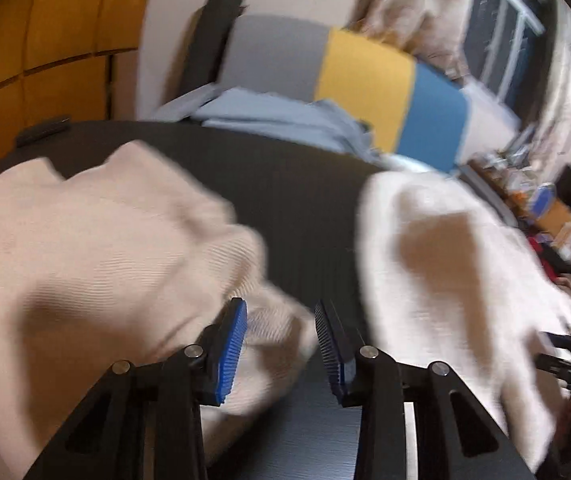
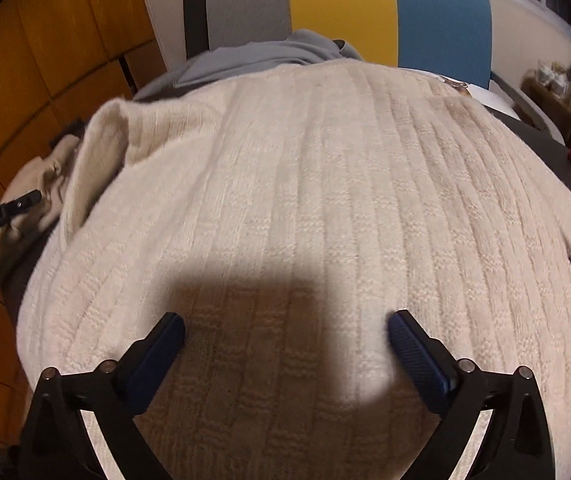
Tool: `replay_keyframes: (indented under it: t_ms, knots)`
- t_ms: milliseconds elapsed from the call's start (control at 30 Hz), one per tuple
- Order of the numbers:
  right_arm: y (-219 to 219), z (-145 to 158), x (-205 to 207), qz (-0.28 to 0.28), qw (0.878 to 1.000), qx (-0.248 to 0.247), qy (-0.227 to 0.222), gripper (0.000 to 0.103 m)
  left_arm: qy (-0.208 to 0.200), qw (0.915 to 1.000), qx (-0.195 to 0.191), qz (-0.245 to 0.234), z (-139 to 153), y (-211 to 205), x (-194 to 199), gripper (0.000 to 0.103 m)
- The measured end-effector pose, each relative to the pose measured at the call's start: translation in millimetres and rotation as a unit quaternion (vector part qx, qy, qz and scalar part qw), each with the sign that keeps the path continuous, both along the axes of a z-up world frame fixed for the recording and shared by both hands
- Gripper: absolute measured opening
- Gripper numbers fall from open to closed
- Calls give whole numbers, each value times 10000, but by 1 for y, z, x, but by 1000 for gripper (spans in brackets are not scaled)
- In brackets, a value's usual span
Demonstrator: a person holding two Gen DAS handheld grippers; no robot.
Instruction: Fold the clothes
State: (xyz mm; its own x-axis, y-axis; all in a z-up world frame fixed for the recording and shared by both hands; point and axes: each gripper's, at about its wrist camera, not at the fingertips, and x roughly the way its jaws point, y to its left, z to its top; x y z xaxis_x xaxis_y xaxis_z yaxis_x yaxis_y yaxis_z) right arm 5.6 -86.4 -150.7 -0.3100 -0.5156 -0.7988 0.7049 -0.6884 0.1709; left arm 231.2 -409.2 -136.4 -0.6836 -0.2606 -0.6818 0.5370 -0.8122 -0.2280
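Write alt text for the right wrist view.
A cream ribbed sweater lies spread out, filling the view, with the open right gripper above its near edge. Behind it are grey clothes and a grey, yellow and blue panel.

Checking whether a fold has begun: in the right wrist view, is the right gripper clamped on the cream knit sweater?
No. The right gripper hangs with its jaws spread wide over the cream knit sweater, pinching nothing.

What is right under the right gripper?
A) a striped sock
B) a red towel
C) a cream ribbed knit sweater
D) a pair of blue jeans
C: in the right wrist view the open right gripper hangs over a cream ribbed knit sweater that fills most of the picture, with its shadow falling on the knit.
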Motion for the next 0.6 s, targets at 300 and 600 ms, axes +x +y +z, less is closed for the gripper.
replay_keyframes:
  t_ms: [300, 600]
  knots:
    - [-8, -3, 4, -25, 9997, 242, 19, 103, -225, 9978, 105, 621, -10, -60, 10, 34]
    - [-8, -5, 5, -5, 9998, 208, 18, 103, -151, 9922, 1126, -508, 8, 31, -6, 43]
